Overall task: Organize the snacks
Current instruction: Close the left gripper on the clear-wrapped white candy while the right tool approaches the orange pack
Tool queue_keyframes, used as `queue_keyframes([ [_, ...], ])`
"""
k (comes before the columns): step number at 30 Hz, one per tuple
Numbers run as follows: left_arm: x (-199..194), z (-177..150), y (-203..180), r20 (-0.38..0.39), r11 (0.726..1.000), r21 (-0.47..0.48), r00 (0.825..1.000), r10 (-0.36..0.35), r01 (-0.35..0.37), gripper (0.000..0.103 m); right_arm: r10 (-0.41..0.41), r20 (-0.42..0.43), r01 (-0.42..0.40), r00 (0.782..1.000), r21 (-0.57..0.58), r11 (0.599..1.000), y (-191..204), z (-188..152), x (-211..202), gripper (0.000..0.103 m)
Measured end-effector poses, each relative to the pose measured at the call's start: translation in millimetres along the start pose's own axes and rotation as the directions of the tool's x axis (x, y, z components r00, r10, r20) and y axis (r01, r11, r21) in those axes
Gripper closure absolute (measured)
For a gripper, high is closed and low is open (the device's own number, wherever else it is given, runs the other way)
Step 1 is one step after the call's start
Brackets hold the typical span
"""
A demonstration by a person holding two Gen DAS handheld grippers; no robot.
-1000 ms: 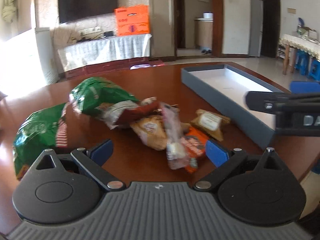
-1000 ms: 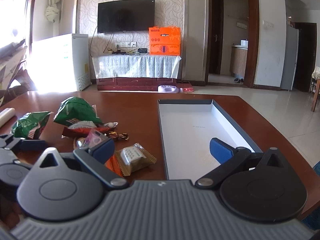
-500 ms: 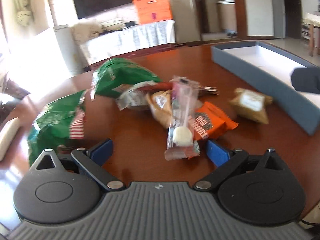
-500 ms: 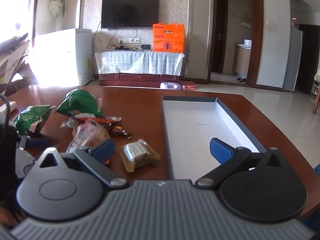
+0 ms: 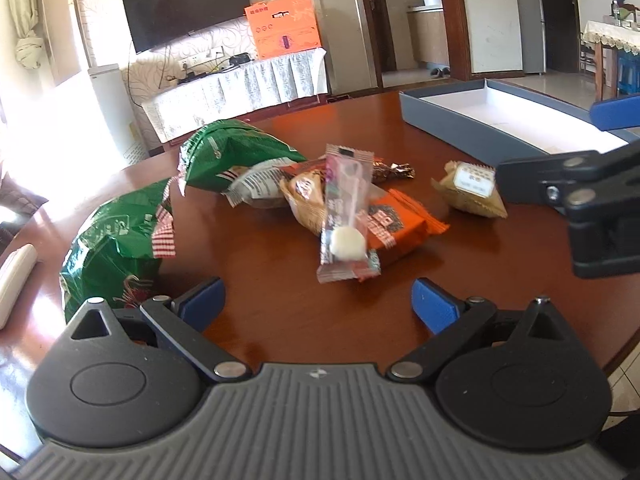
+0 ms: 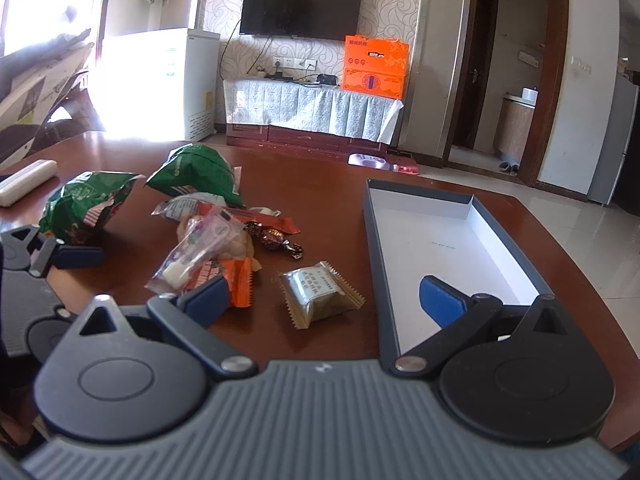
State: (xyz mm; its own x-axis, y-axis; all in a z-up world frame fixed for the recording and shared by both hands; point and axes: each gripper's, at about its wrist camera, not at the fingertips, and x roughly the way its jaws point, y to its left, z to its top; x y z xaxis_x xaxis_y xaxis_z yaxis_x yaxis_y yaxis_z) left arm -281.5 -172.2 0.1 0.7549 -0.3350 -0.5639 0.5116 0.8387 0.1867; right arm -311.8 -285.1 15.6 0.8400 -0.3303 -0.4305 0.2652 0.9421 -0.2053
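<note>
Since a second ago the left tool [image 5: 318, 304] has swung in to face the snack pile, jaws wide and empty, as are the right tool [image 6: 324, 300] jaws. The clear-wrapped candy [image 5: 345, 216] lies nearest on the desk [image 5: 280, 312], atop the orange packet [image 5: 394, 220]; pinch only its wrapper. The gray box [image 6: 376, 248] sits empty to the right, the tan pastry [image 6: 320, 294] between.

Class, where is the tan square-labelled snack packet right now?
In the right wrist view, the tan packet lies alone on the table, between the snack pile and the grey box.
</note>
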Motion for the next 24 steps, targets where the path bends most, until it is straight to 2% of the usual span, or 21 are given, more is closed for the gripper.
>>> queue_keyframes([
  [4, -4, 0, -6, 0.009, 0.999, 0.0, 0.999, -0.037, 0.037, 0.002, 0.042, -0.008, -0.042, 0.999, -0.002, 0.999, 2, 0, -1, 0.002],
  [8, -3, 4, -7, 0.015, 0.996, -0.008, 0.996, -0.093, 0.093, 0.002, 0.034, -0.024, -0.035, 0.999, -0.028, 0.999, 2, 0, -1, 0.003],
  [11, 1, 8, -5, 0.0, 0.989, -0.023, 0.989, -0.148, 0.148, 0.002, 0.038, -0.027, -0.038, 0.999, 0.0, 0.999, -6, 0, -4, 0.003],
  [14, 5, 9, -9, -0.019, 0.986, 0.0, 0.986, -0.167, 0.167, 0.003, 0.045, -0.025, -0.044, 0.999, 0.026, 0.999, -14, 1, -6, 0.003],
  [15, 5, 10, -9, -0.01, 0.984, 0.005, 0.984, -0.177, 0.177, 0.007, 0.045, -0.026, -0.044, 0.999, 0.031, 0.999, -16, 2, -6, 0.003],
  [16, 6, 11, -8, -0.007, 0.982, 0.001, 0.982, -0.19, 0.19, 0.019, 0.044, -0.028, -0.043, 0.999, 0.034, 0.998, -17, 2, -6, 0.003],
  [19, 9, 15, 0, -0.016, 0.97, -0.053, 0.971, -0.24, 0.239, 0.04, 0.044, -0.024, -0.043, 0.999, 0.04, 0.998, -19, 3, -9, 0.003],
  [24, 12, 19, 7, -0.009, 0.965, -0.092, 0.969, -0.248, 0.246, 0.043, 0.059, -0.017, -0.059, 0.998, 0.038, 0.998, -18, 5, -11, 0.003],
])
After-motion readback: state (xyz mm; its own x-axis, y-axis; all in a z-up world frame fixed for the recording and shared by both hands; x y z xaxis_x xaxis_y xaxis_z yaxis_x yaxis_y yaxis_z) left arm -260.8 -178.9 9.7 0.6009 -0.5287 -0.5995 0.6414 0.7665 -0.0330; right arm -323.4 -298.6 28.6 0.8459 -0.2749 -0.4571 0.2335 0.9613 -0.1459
